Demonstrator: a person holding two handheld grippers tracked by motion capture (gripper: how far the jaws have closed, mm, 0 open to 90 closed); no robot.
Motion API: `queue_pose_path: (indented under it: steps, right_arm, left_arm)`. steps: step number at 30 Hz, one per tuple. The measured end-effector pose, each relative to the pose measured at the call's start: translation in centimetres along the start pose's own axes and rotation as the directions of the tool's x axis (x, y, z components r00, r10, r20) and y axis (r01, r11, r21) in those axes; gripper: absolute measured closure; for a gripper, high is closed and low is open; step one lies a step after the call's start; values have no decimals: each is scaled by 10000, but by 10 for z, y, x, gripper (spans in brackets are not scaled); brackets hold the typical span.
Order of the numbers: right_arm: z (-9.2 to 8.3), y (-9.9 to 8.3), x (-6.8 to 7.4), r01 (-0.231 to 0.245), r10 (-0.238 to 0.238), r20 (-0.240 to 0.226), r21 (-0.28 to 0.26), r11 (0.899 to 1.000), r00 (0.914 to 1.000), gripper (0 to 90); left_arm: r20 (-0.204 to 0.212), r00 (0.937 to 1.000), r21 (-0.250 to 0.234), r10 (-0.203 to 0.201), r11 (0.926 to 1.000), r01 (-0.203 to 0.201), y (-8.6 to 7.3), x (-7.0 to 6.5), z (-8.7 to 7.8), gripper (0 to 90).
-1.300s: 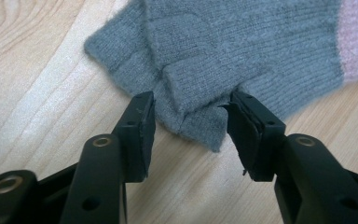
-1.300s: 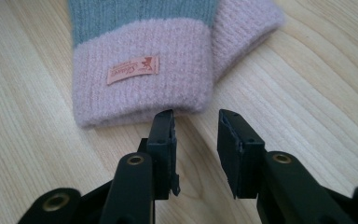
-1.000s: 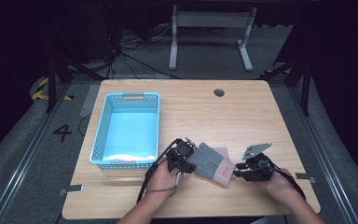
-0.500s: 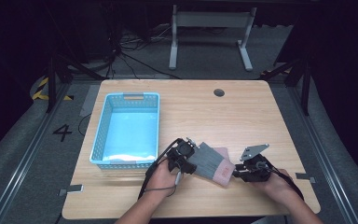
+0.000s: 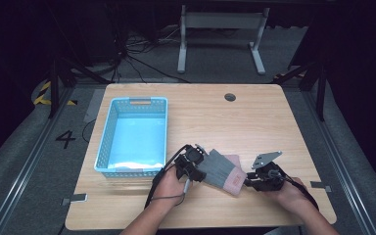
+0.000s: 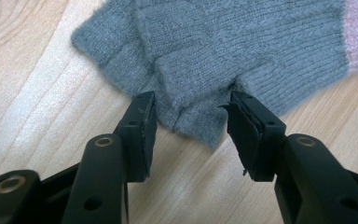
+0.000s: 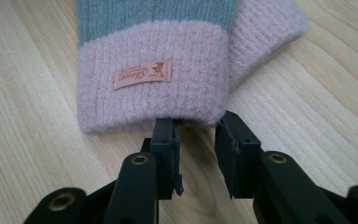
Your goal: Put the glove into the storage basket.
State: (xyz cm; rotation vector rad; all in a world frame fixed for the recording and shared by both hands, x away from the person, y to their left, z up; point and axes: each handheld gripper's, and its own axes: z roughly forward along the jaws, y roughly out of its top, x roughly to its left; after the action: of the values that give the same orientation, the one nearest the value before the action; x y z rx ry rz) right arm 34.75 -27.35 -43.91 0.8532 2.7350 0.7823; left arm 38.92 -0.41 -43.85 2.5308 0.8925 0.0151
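A grey knit glove (image 5: 218, 169) with a pink cuff lies flat near the table's front edge, between my two grippers. My left gripper (image 5: 198, 171) is at its grey end. In the left gripper view the jaws (image 6: 191, 105) flank a flap of the grey knit (image 6: 242, 42), have just closed a little, and do not visibly squeeze it. My right gripper (image 5: 248, 182) faces the pink cuff (image 7: 144, 98), which carries a small sewn label (image 7: 142, 74). Its jaws (image 7: 198, 126) have been narrowing; bare wood shows between them, tips at the cuff's edge. A second pink cuff (image 7: 265, 28) peeks out behind.
A light blue plastic basket (image 5: 132, 103) stands on the left half of the wooden table (image 5: 235, 122), just beyond my left hand. A round cable hole (image 5: 230, 97) sits near the far edge. A metal stand (image 5: 220, 29) is on the floor beyond the table.
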Motion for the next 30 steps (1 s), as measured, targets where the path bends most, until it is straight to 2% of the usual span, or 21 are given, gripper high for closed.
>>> queue_pose_path:
  steps: [2, 4, 6, 8, 11, 13, 16, 22, 26, 30]
  right_arm:
    - [0, 0, 0, -4, 4, 7, 7, 10000, 10000, 697]
    - [1, 1, 1, 26, -26, 1, 23, 10000, 10000, 696]
    - [1, 1, 2, 68, -69, 23, 44, 10000, 10000, 697]
    - [1, 1, 2, 73, -73, 34, 51, 10000, 10000, 697]
    - [2, 1, 3, 46, -46, 33, 47, 10000, 10000, 696]
    - [2, 1, 3, 53, -53, -2, 46, 10000, 10000, 696]
    - [3, 2, 3, 65, -65, 11, 87, 9999, 10000, 696]
    - [3, 3, 4, 137, -137, 52, 56, 9999, 9999, 721]
    - [4, 3, 5, 153, -154, 69, 116, 9998, 9999, 759]
    - [4, 4, 6, 214, -216, 120, 190, 9996, 9997, 789]
  left_arm:
    - [-80, 9999, -16, 152, 9999, -153, 1, -2, 0, 547]
    - [-168, 9986, -43, 508, 9987, -509, 2, -5, -3, 572]
    - [-184, 9982, 81, 573, 9983, -571, 3, -7, -3, 584]
    - [-184, 9985, 204, 522, 9984, -519, 3, -6, -2, 587]
    - [29, 9994, 222, 343, 9992, -344, 2, -3, -2, 583]
    - [123, 9999, 168, 106, 9998, -108, 3, -2, -1, 582]
    - [93, 9999, 183, 83, 9998, -85, 3, -2, -1, 581]
    - [-337, 9992, 344, 217, 9992, -205, 4, -4, -2, 656]
    - [-707, 9961, 370, 525, 9981, -500, 5, -9, -3, 717]
    - [-759, 9950, 362, 652, 9974, -626, 6, -13, -5, 761]
